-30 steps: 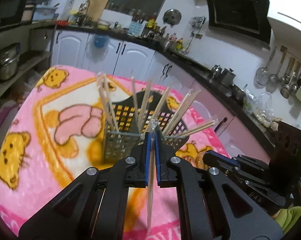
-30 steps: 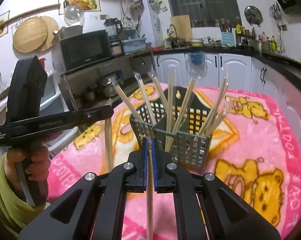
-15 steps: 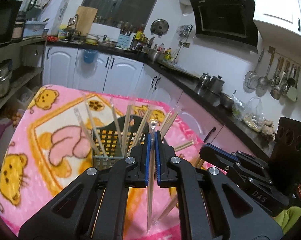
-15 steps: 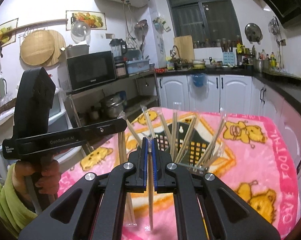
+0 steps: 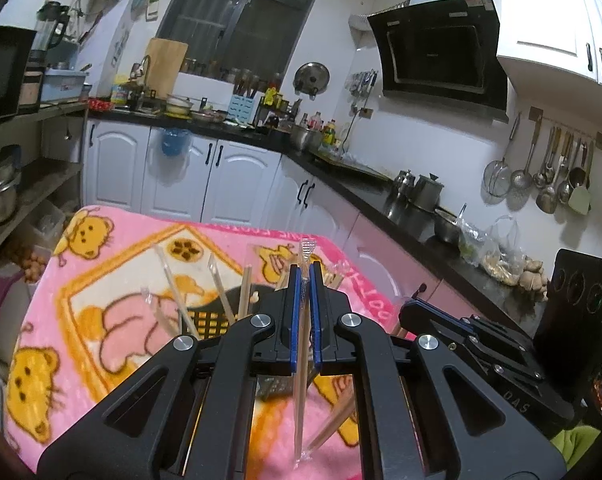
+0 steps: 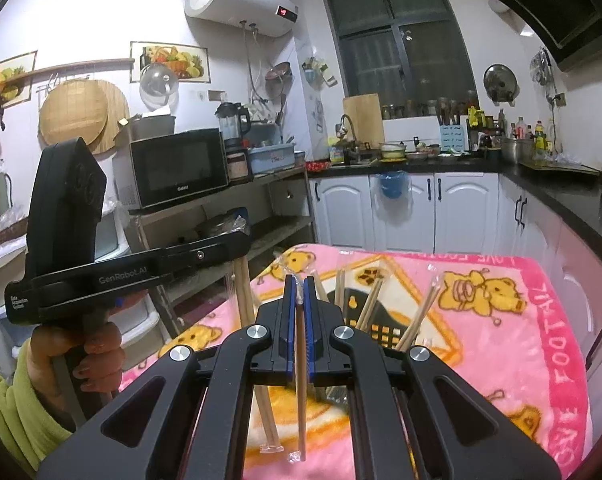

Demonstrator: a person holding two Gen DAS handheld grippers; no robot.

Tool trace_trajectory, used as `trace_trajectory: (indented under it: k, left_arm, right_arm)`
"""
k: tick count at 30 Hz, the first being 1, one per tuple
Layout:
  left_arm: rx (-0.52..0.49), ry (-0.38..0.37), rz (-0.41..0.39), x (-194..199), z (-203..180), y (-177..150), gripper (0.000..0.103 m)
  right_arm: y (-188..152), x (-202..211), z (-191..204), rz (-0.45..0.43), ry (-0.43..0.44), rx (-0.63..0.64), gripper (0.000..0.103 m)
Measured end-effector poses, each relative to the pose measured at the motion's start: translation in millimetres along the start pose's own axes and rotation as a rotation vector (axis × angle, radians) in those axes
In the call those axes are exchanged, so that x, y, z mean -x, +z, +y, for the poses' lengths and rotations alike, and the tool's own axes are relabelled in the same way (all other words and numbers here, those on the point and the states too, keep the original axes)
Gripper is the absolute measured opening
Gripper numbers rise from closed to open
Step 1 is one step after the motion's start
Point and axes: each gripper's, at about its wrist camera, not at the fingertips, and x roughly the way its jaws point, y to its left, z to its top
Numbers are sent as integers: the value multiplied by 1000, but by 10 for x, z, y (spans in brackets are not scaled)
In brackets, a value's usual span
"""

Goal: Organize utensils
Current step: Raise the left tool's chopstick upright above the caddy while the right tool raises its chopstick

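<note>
My left gripper (image 5: 305, 276) is shut on a plastic-wrapped pair of wooden chopsticks (image 5: 301, 400), which hangs upright between the blue pads. My right gripper (image 6: 298, 286) is shut on another wrapped pair of chopsticks (image 6: 300, 400) in the same way. Below and beyond both grippers stands a dark mesh utensil basket (image 5: 209, 320) (image 6: 381, 332), with several wrapped chopsticks leaning out of it. My grippers' bodies hide most of it. In the right wrist view, the left gripper (image 6: 241, 240) is held up at the left, its chopsticks (image 6: 243, 292) dangling. In the left wrist view, the right gripper (image 5: 411, 310) sits at the right.
A pink blanket (image 6: 521, 360) with yellow bears covers the table. White cabinets (image 5: 237, 180) and a black counter run behind and to the right. A shelf with a microwave (image 6: 179, 166) stands to the left. A hand (image 6: 97, 352) in a green sleeve grips the left handle.
Both grippers have risen with their chopsticks still gripped. The basket has dropped lower in both views and the lower ends of the held chopsticks now hang higher above the blanket.
</note>
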Motion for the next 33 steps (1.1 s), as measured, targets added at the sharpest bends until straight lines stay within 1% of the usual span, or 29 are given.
trace_trajectory:
  k: [9,21,25,30,33]
  left_arm:
    - [10,15,-31,-60,29,144,2]
    - [-34,92,-120,-85,15,486,2]
    - [-47,118,-145,-107,33,592,2]
    - [-46,139,-167,-140,66,671,2]
    - [-54,168,-186,-166,89,701,2]
  right_arm:
    - [171,-62,-91,-39,-26,-10,4]
    - [526,-166,-198,-102,-67,7,4]
    - [633,-222,-247,-122,-105,18,4]
    - [689,-304,-374,-131,-133,3,4]
    - [705,-346,-427,-142,-146,7,4]
